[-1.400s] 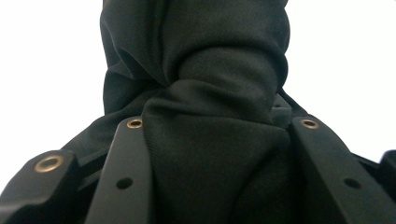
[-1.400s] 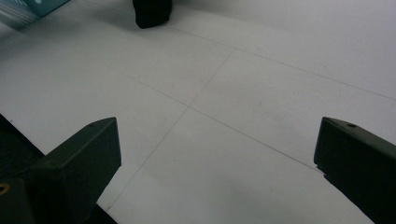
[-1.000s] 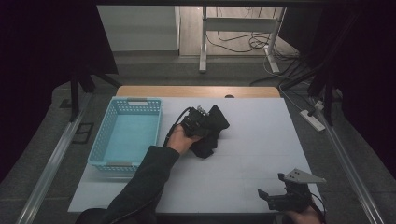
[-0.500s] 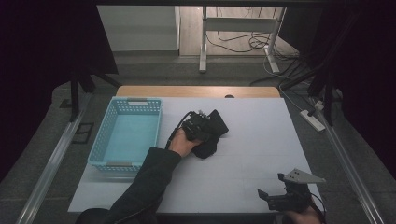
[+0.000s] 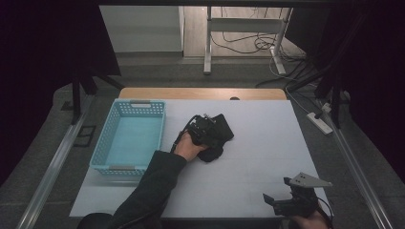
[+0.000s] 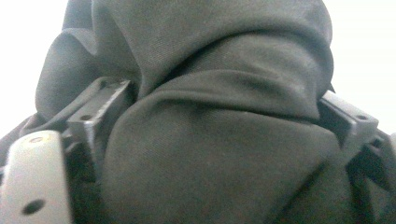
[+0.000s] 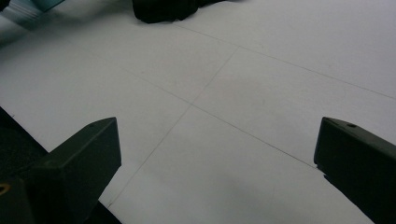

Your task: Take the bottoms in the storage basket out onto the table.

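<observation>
The person's left arm comes in from the bottom edge in a dark sleeve (image 5: 143, 191) and stretches forward and to the right across the white table (image 5: 267, 143); the elbow is bent only a little, and the left hand (image 5: 187, 148) sits near the middle of the tabletop with the left gripper (image 5: 206, 131) laid over a bundle of dark cloth (image 5: 219, 133). The cloth lies crumpled just to the right of the blue basket (image 5: 126, 138) (close to it, not touching as far as I can see) and well apart from the other hand. From the gripper's own camera the cloth (image 6: 224, 130) bulges thick between the two jaws; they have just been opening and now stand wide on either side of the folds, the fabric heaped between them, though whether the pads press on it I cannot tell.

The right hand (image 5: 310, 220) rests low at the near right corner of the table, barely past the edge; the right gripper (image 5: 282, 198) points left and forward along the surface with its grey plate on top. Its jaws are spread far apart over bare tabletop (image 7: 224, 107), nothing between them; the dark cloth (image 7: 163, 9) lies far ahead at the top of that view.
</observation>
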The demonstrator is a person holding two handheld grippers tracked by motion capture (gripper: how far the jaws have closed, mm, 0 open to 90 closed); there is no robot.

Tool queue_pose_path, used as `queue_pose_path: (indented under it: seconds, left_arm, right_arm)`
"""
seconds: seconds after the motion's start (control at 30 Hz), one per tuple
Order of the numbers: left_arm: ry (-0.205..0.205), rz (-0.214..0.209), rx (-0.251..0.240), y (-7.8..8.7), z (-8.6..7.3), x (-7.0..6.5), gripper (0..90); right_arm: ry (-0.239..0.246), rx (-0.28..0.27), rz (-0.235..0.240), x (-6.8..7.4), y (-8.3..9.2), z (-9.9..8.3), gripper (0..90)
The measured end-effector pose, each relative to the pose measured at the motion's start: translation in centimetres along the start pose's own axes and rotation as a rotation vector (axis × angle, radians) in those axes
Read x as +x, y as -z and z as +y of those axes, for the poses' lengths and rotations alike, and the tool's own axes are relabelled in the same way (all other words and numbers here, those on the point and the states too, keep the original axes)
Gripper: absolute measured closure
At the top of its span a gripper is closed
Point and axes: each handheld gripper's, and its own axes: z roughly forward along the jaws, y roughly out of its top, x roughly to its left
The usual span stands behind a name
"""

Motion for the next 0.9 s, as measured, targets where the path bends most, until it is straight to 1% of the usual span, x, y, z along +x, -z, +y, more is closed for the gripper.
queue_pose_path:
  seconds: [0.07, 0.1, 0.13, 0.17, 0.2, 0.3, 0.43, 0.5, 0.53, 0.63, 0.67, 0.77, 0.8, 0.83, 0.87, 0.9]
  left_arm:
    - [0.003, -0.004, -0.001, 0.0, 0.0, 0.0, 14.9]
    - [0.008, -0.009, -0.005, 0.1, 0.0, 0.1, 11.5]
    - [0.018, -0.029, -0.006, 0.1, 0.1, 0.2, 9.1]
    - [0.018, -0.029, -0.006, 0.1, 0.1, 0.2, 7.3]
    - [0.023, -0.018, -0.004, 0.2, 0.1, 0.1, 6.6]
    - [0.016, -0.027, -0.009, 0.5, 0.3, 0.0, 3.1]
    - [0.015, -0.049, -0.022, 0.9, 0.4, 0.0, 1.1]
    - [0.013, -0.054, -0.026, 1.0, 0.5, 0.0, 0.5]
    - [0.007, -0.058, -0.036, 1.3, 0.5, 0.0, 0.0]
    - [0.005, -0.060, -0.045, 1.5, 0.5, 0.0, 0.0]
    - [0.004, -0.069, -0.051, 1.7, 0.6, 0.0, 0.0]
    - [0.001, -0.077, -0.062, 1.8, 0.6, -0.1, 0.0]
    - [-0.009, -0.080, -0.066, 1.9, 0.7, -0.2, 0.0]
    - [-0.009, -0.080, -0.066, 1.9, 0.7, -0.2, 0.0]
    - [-0.021, -0.082, -0.072, 2.0, 0.7, -0.3, 0.0]
    - [-0.021, -0.082, -0.072, 2.0, 0.7, -0.3, 0.0]
  right_arm:
    - [0.000, 0.000, 0.000, 0.0, 0.0, 0.0, 1.1]
    - [0.001, 0.001, 0.000, 0.0, 0.0, 0.0, 1.1]
    - [0.001, 0.001, 0.000, 0.0, 0.0, 0.0, 1.1]
    - [0.000, 0.001, -0.001, 0.0, 0.0, 0.0, 1.1]
    - [-0.001, 0.001, -0.001, 0.0, 0.0, 0.0, 1.1]
    - [-0.002, 0.000, -0.002, 0.0, 0.0, 0.0, 1.1]
    - [0.000, 0.002, -0.001, 0.0, 0.0, 0.0, 1.1]
    - [-0.001, 0.002, -0.001, 0.0, 0.0, 0.0, 1.1]
    - [-0.002, 0.002, -0.001, 0.0, 0.0, 0.0, 1.1]
    - [-0.004, 0.002, -0.003, 0.0, 0.0, 0.0, 1.1]
    - [-0.007, 0.002, -0.007, 0.0, 0.0, 0.0, 1.1]
    - [-0.007, 0.002, -0.007, 0.0, 0.0, 0.0, 1.1]
    - [-0.007, 0.002, -0.006, 0.0, 0.0, 0.0, 1.1]
    - [-0.007, 0.002, -0.006, 0.0, 0.0, 0.0, 1.1]
    - [-0.006, 0.004, -0.005, 0.0, 0.0, 0.0, 1.1]
    - [-0.006, 0.004, -0.005, 0.0, 0.0, 0.0, 1.1]
